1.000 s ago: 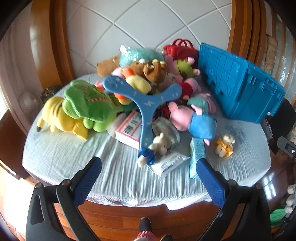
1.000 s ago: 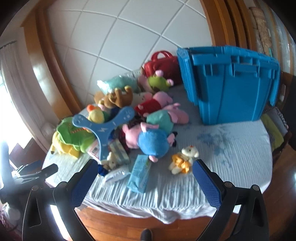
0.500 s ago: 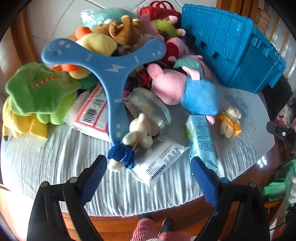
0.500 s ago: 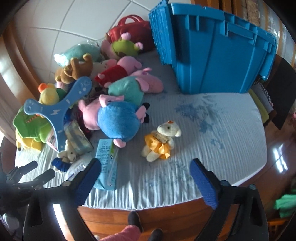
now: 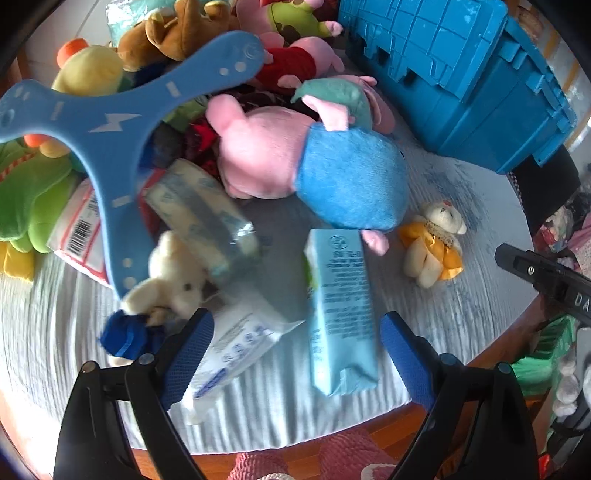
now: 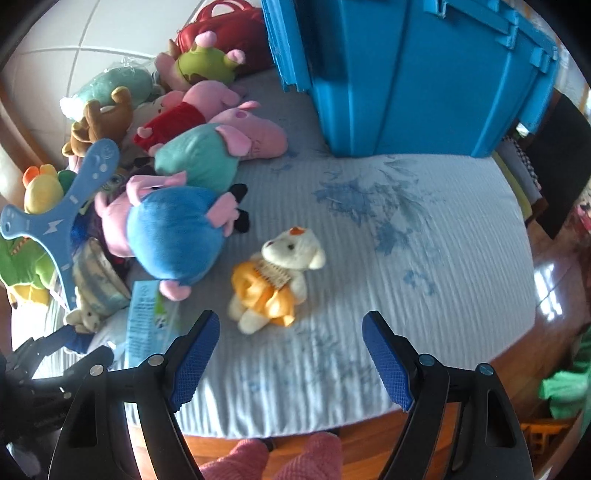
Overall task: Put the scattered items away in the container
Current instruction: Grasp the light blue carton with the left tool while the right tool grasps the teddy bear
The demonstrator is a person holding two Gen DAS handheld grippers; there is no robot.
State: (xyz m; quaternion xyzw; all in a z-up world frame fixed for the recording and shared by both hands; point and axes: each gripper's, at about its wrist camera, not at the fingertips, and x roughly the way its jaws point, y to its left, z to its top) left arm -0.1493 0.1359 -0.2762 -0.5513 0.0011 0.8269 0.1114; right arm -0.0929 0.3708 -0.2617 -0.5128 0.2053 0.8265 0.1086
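A blue plastic crate (image 6: 410, 70) stands at the back right of the cloth-covered table; it also shows in the left wrist view (image 5: 461, 74). My left gripper (image 5: 297, 343) is open and empty, just in front of a light-blue box (image 5: 338, 310) and a white packet (image 5: 236, 347). My right gripper (image 6: 290, 343) is open and empty, just in front of a small white bear in a yellow dress (image 6: 275, 280). A pink pig plush in blue (image 5: 314, 173) lies behind the box. A blue three-armed boomerang (image 5: 110, 125) rests on the toy pile.
Several plush toys are piled at the left and back: a green one (image 5: 29, 192), a yellow duck (image 5: 88, 70), a brown bear (image 6: 101, 122), a red bag (image 6: 225, 33). A small bear with a blue bow (image 5: 166, 291) and a tape roll (image 5: 203, 218) lie nearby. The table edge (image 6: 332, 424) is close below.
Both grippers have moved forward and lower toward the table. The left has closed in on the light-blue box and the packet, the right on the yellow-dressed bear. Both stay open.
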